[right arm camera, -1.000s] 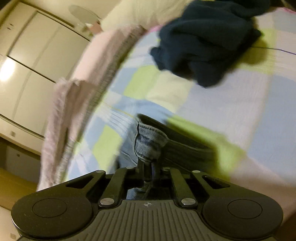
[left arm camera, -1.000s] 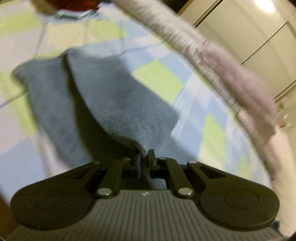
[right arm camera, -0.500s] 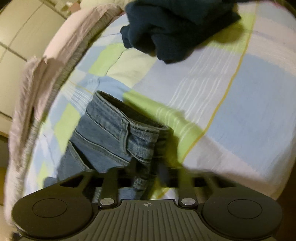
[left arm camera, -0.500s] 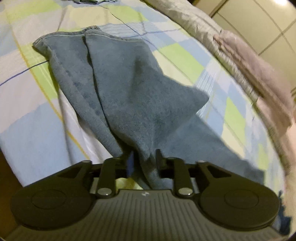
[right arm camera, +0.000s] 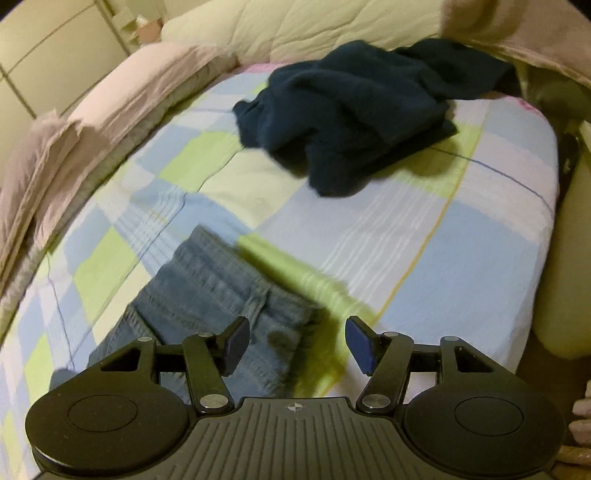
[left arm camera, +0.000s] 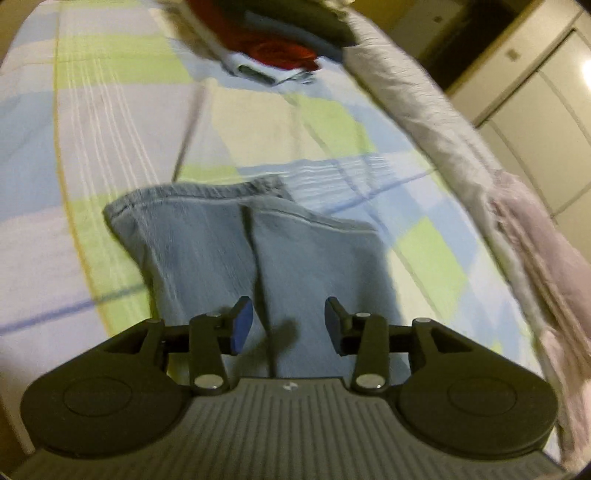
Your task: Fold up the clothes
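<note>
A pair of light blue jeans (left arm camera: 258, 254) lies flat on the checked bed sheet (left arm camera: 122, 122), both leg ends side by side in the left wrist view. My left gripper (left arm camera: 289, 325) is open and empty, just above the legs. In the right wrist view the jeans' waistband end (right arm camera: 221, 291) lies on the sheet. My right gripper (right arm camera: 297, 341) is open and empty, over the waistband's right edge.
A crumpled dark navy garment (right arm camera: 354, 114) lies on the sheet further off. A pile with red and dark clothes (left arm camera: 280, 48) sits at the far end. A pinkish blanket (left arm camera: 528, 236) and a pale quilt (right arm camera: 314, 26) line the bed's edge. Cupboard doors (left arm camera: 535, 85) stand beyond.
Both grippers opened and let go of the jeans, which now lie flat on the sheet. Both grippers have drawn back a little and lifted.
</note>
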`<state>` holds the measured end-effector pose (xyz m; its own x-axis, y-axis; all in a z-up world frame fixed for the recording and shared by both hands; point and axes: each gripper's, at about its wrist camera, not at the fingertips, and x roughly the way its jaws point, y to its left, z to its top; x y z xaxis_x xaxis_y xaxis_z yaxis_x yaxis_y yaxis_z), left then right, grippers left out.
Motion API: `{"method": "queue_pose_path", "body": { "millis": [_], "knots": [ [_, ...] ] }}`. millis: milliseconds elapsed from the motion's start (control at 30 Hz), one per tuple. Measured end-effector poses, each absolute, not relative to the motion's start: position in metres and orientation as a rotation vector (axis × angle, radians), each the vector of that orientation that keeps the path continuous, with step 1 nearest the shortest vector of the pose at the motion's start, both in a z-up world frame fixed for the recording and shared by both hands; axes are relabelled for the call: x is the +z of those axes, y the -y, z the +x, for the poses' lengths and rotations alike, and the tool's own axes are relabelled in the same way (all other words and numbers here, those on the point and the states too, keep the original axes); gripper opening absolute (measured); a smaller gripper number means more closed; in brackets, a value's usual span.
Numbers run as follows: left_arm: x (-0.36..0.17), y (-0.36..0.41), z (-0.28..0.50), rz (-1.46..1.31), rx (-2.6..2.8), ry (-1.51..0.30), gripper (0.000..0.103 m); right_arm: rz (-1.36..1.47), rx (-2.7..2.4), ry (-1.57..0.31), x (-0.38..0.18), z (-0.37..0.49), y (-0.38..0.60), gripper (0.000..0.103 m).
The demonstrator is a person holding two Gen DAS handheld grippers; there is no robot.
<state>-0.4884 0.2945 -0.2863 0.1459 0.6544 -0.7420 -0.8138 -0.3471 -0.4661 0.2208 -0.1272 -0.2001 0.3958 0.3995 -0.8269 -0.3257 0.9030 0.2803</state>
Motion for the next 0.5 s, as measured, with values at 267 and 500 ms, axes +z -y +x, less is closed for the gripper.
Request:
{"method": "queue_pose_path", "body": {
  "millis": [267,500],
  "knots": [
    [-0.246,-0.275,-0.501,-0.951,1.496,-0.051,0.003,0.033,0.465,-1.064,-0.202,0.201,0.09,0.061],
    [-0.289,-0.241,-0.529,-0.995,1.597,-0.265,0.006,-0.018,0.441,-1.071,-0.214,0.19,0.07,0.061]
  ]
}}
